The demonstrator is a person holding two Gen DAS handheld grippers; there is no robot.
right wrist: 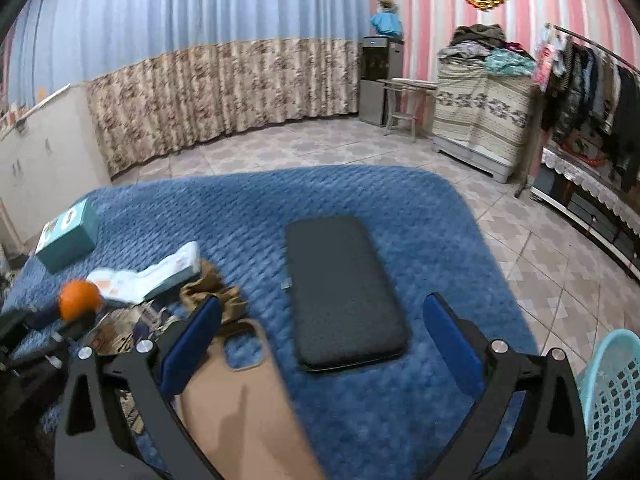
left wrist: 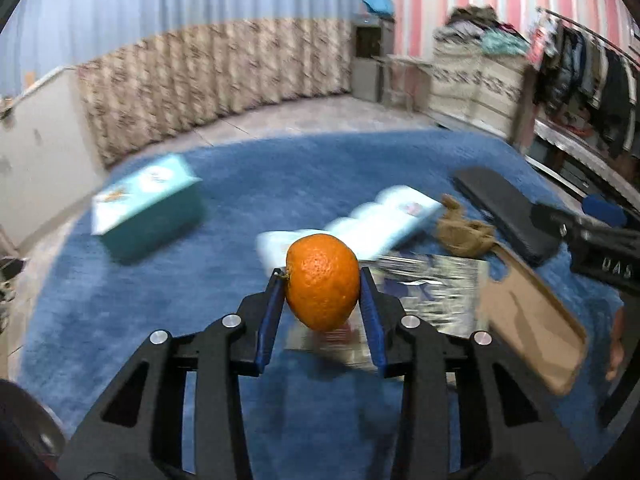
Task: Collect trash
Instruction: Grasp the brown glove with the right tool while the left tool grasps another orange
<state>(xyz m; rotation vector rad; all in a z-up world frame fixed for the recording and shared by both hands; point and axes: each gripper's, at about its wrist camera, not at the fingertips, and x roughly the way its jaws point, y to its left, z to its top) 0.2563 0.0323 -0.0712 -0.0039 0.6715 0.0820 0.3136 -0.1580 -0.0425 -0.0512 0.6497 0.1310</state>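
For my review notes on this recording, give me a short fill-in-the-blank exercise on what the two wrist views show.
1. The left gripper has its jaws closed on a round ____ fruit.
2. The right gripper has its jaws ____, nothing between them.
3. The flat black rectangular pad lies on the ____ rug.
4. The light blue perforated plastic basket stands at the ____ edge of the right wrist view.

Missing: orange; open; blue; right

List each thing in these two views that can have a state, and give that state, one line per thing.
Left gripper: jaws shut on the orange.
Orange: whole, unpeeled, held between the jaws.
Right gripper: jaws wide open, nothing between them.
Black pad: flat on the blue blanket.
Teal box: closed, resting on the blanket.
Tan phone case: empty, lying open side up.
Basket: upright; contents hidden.
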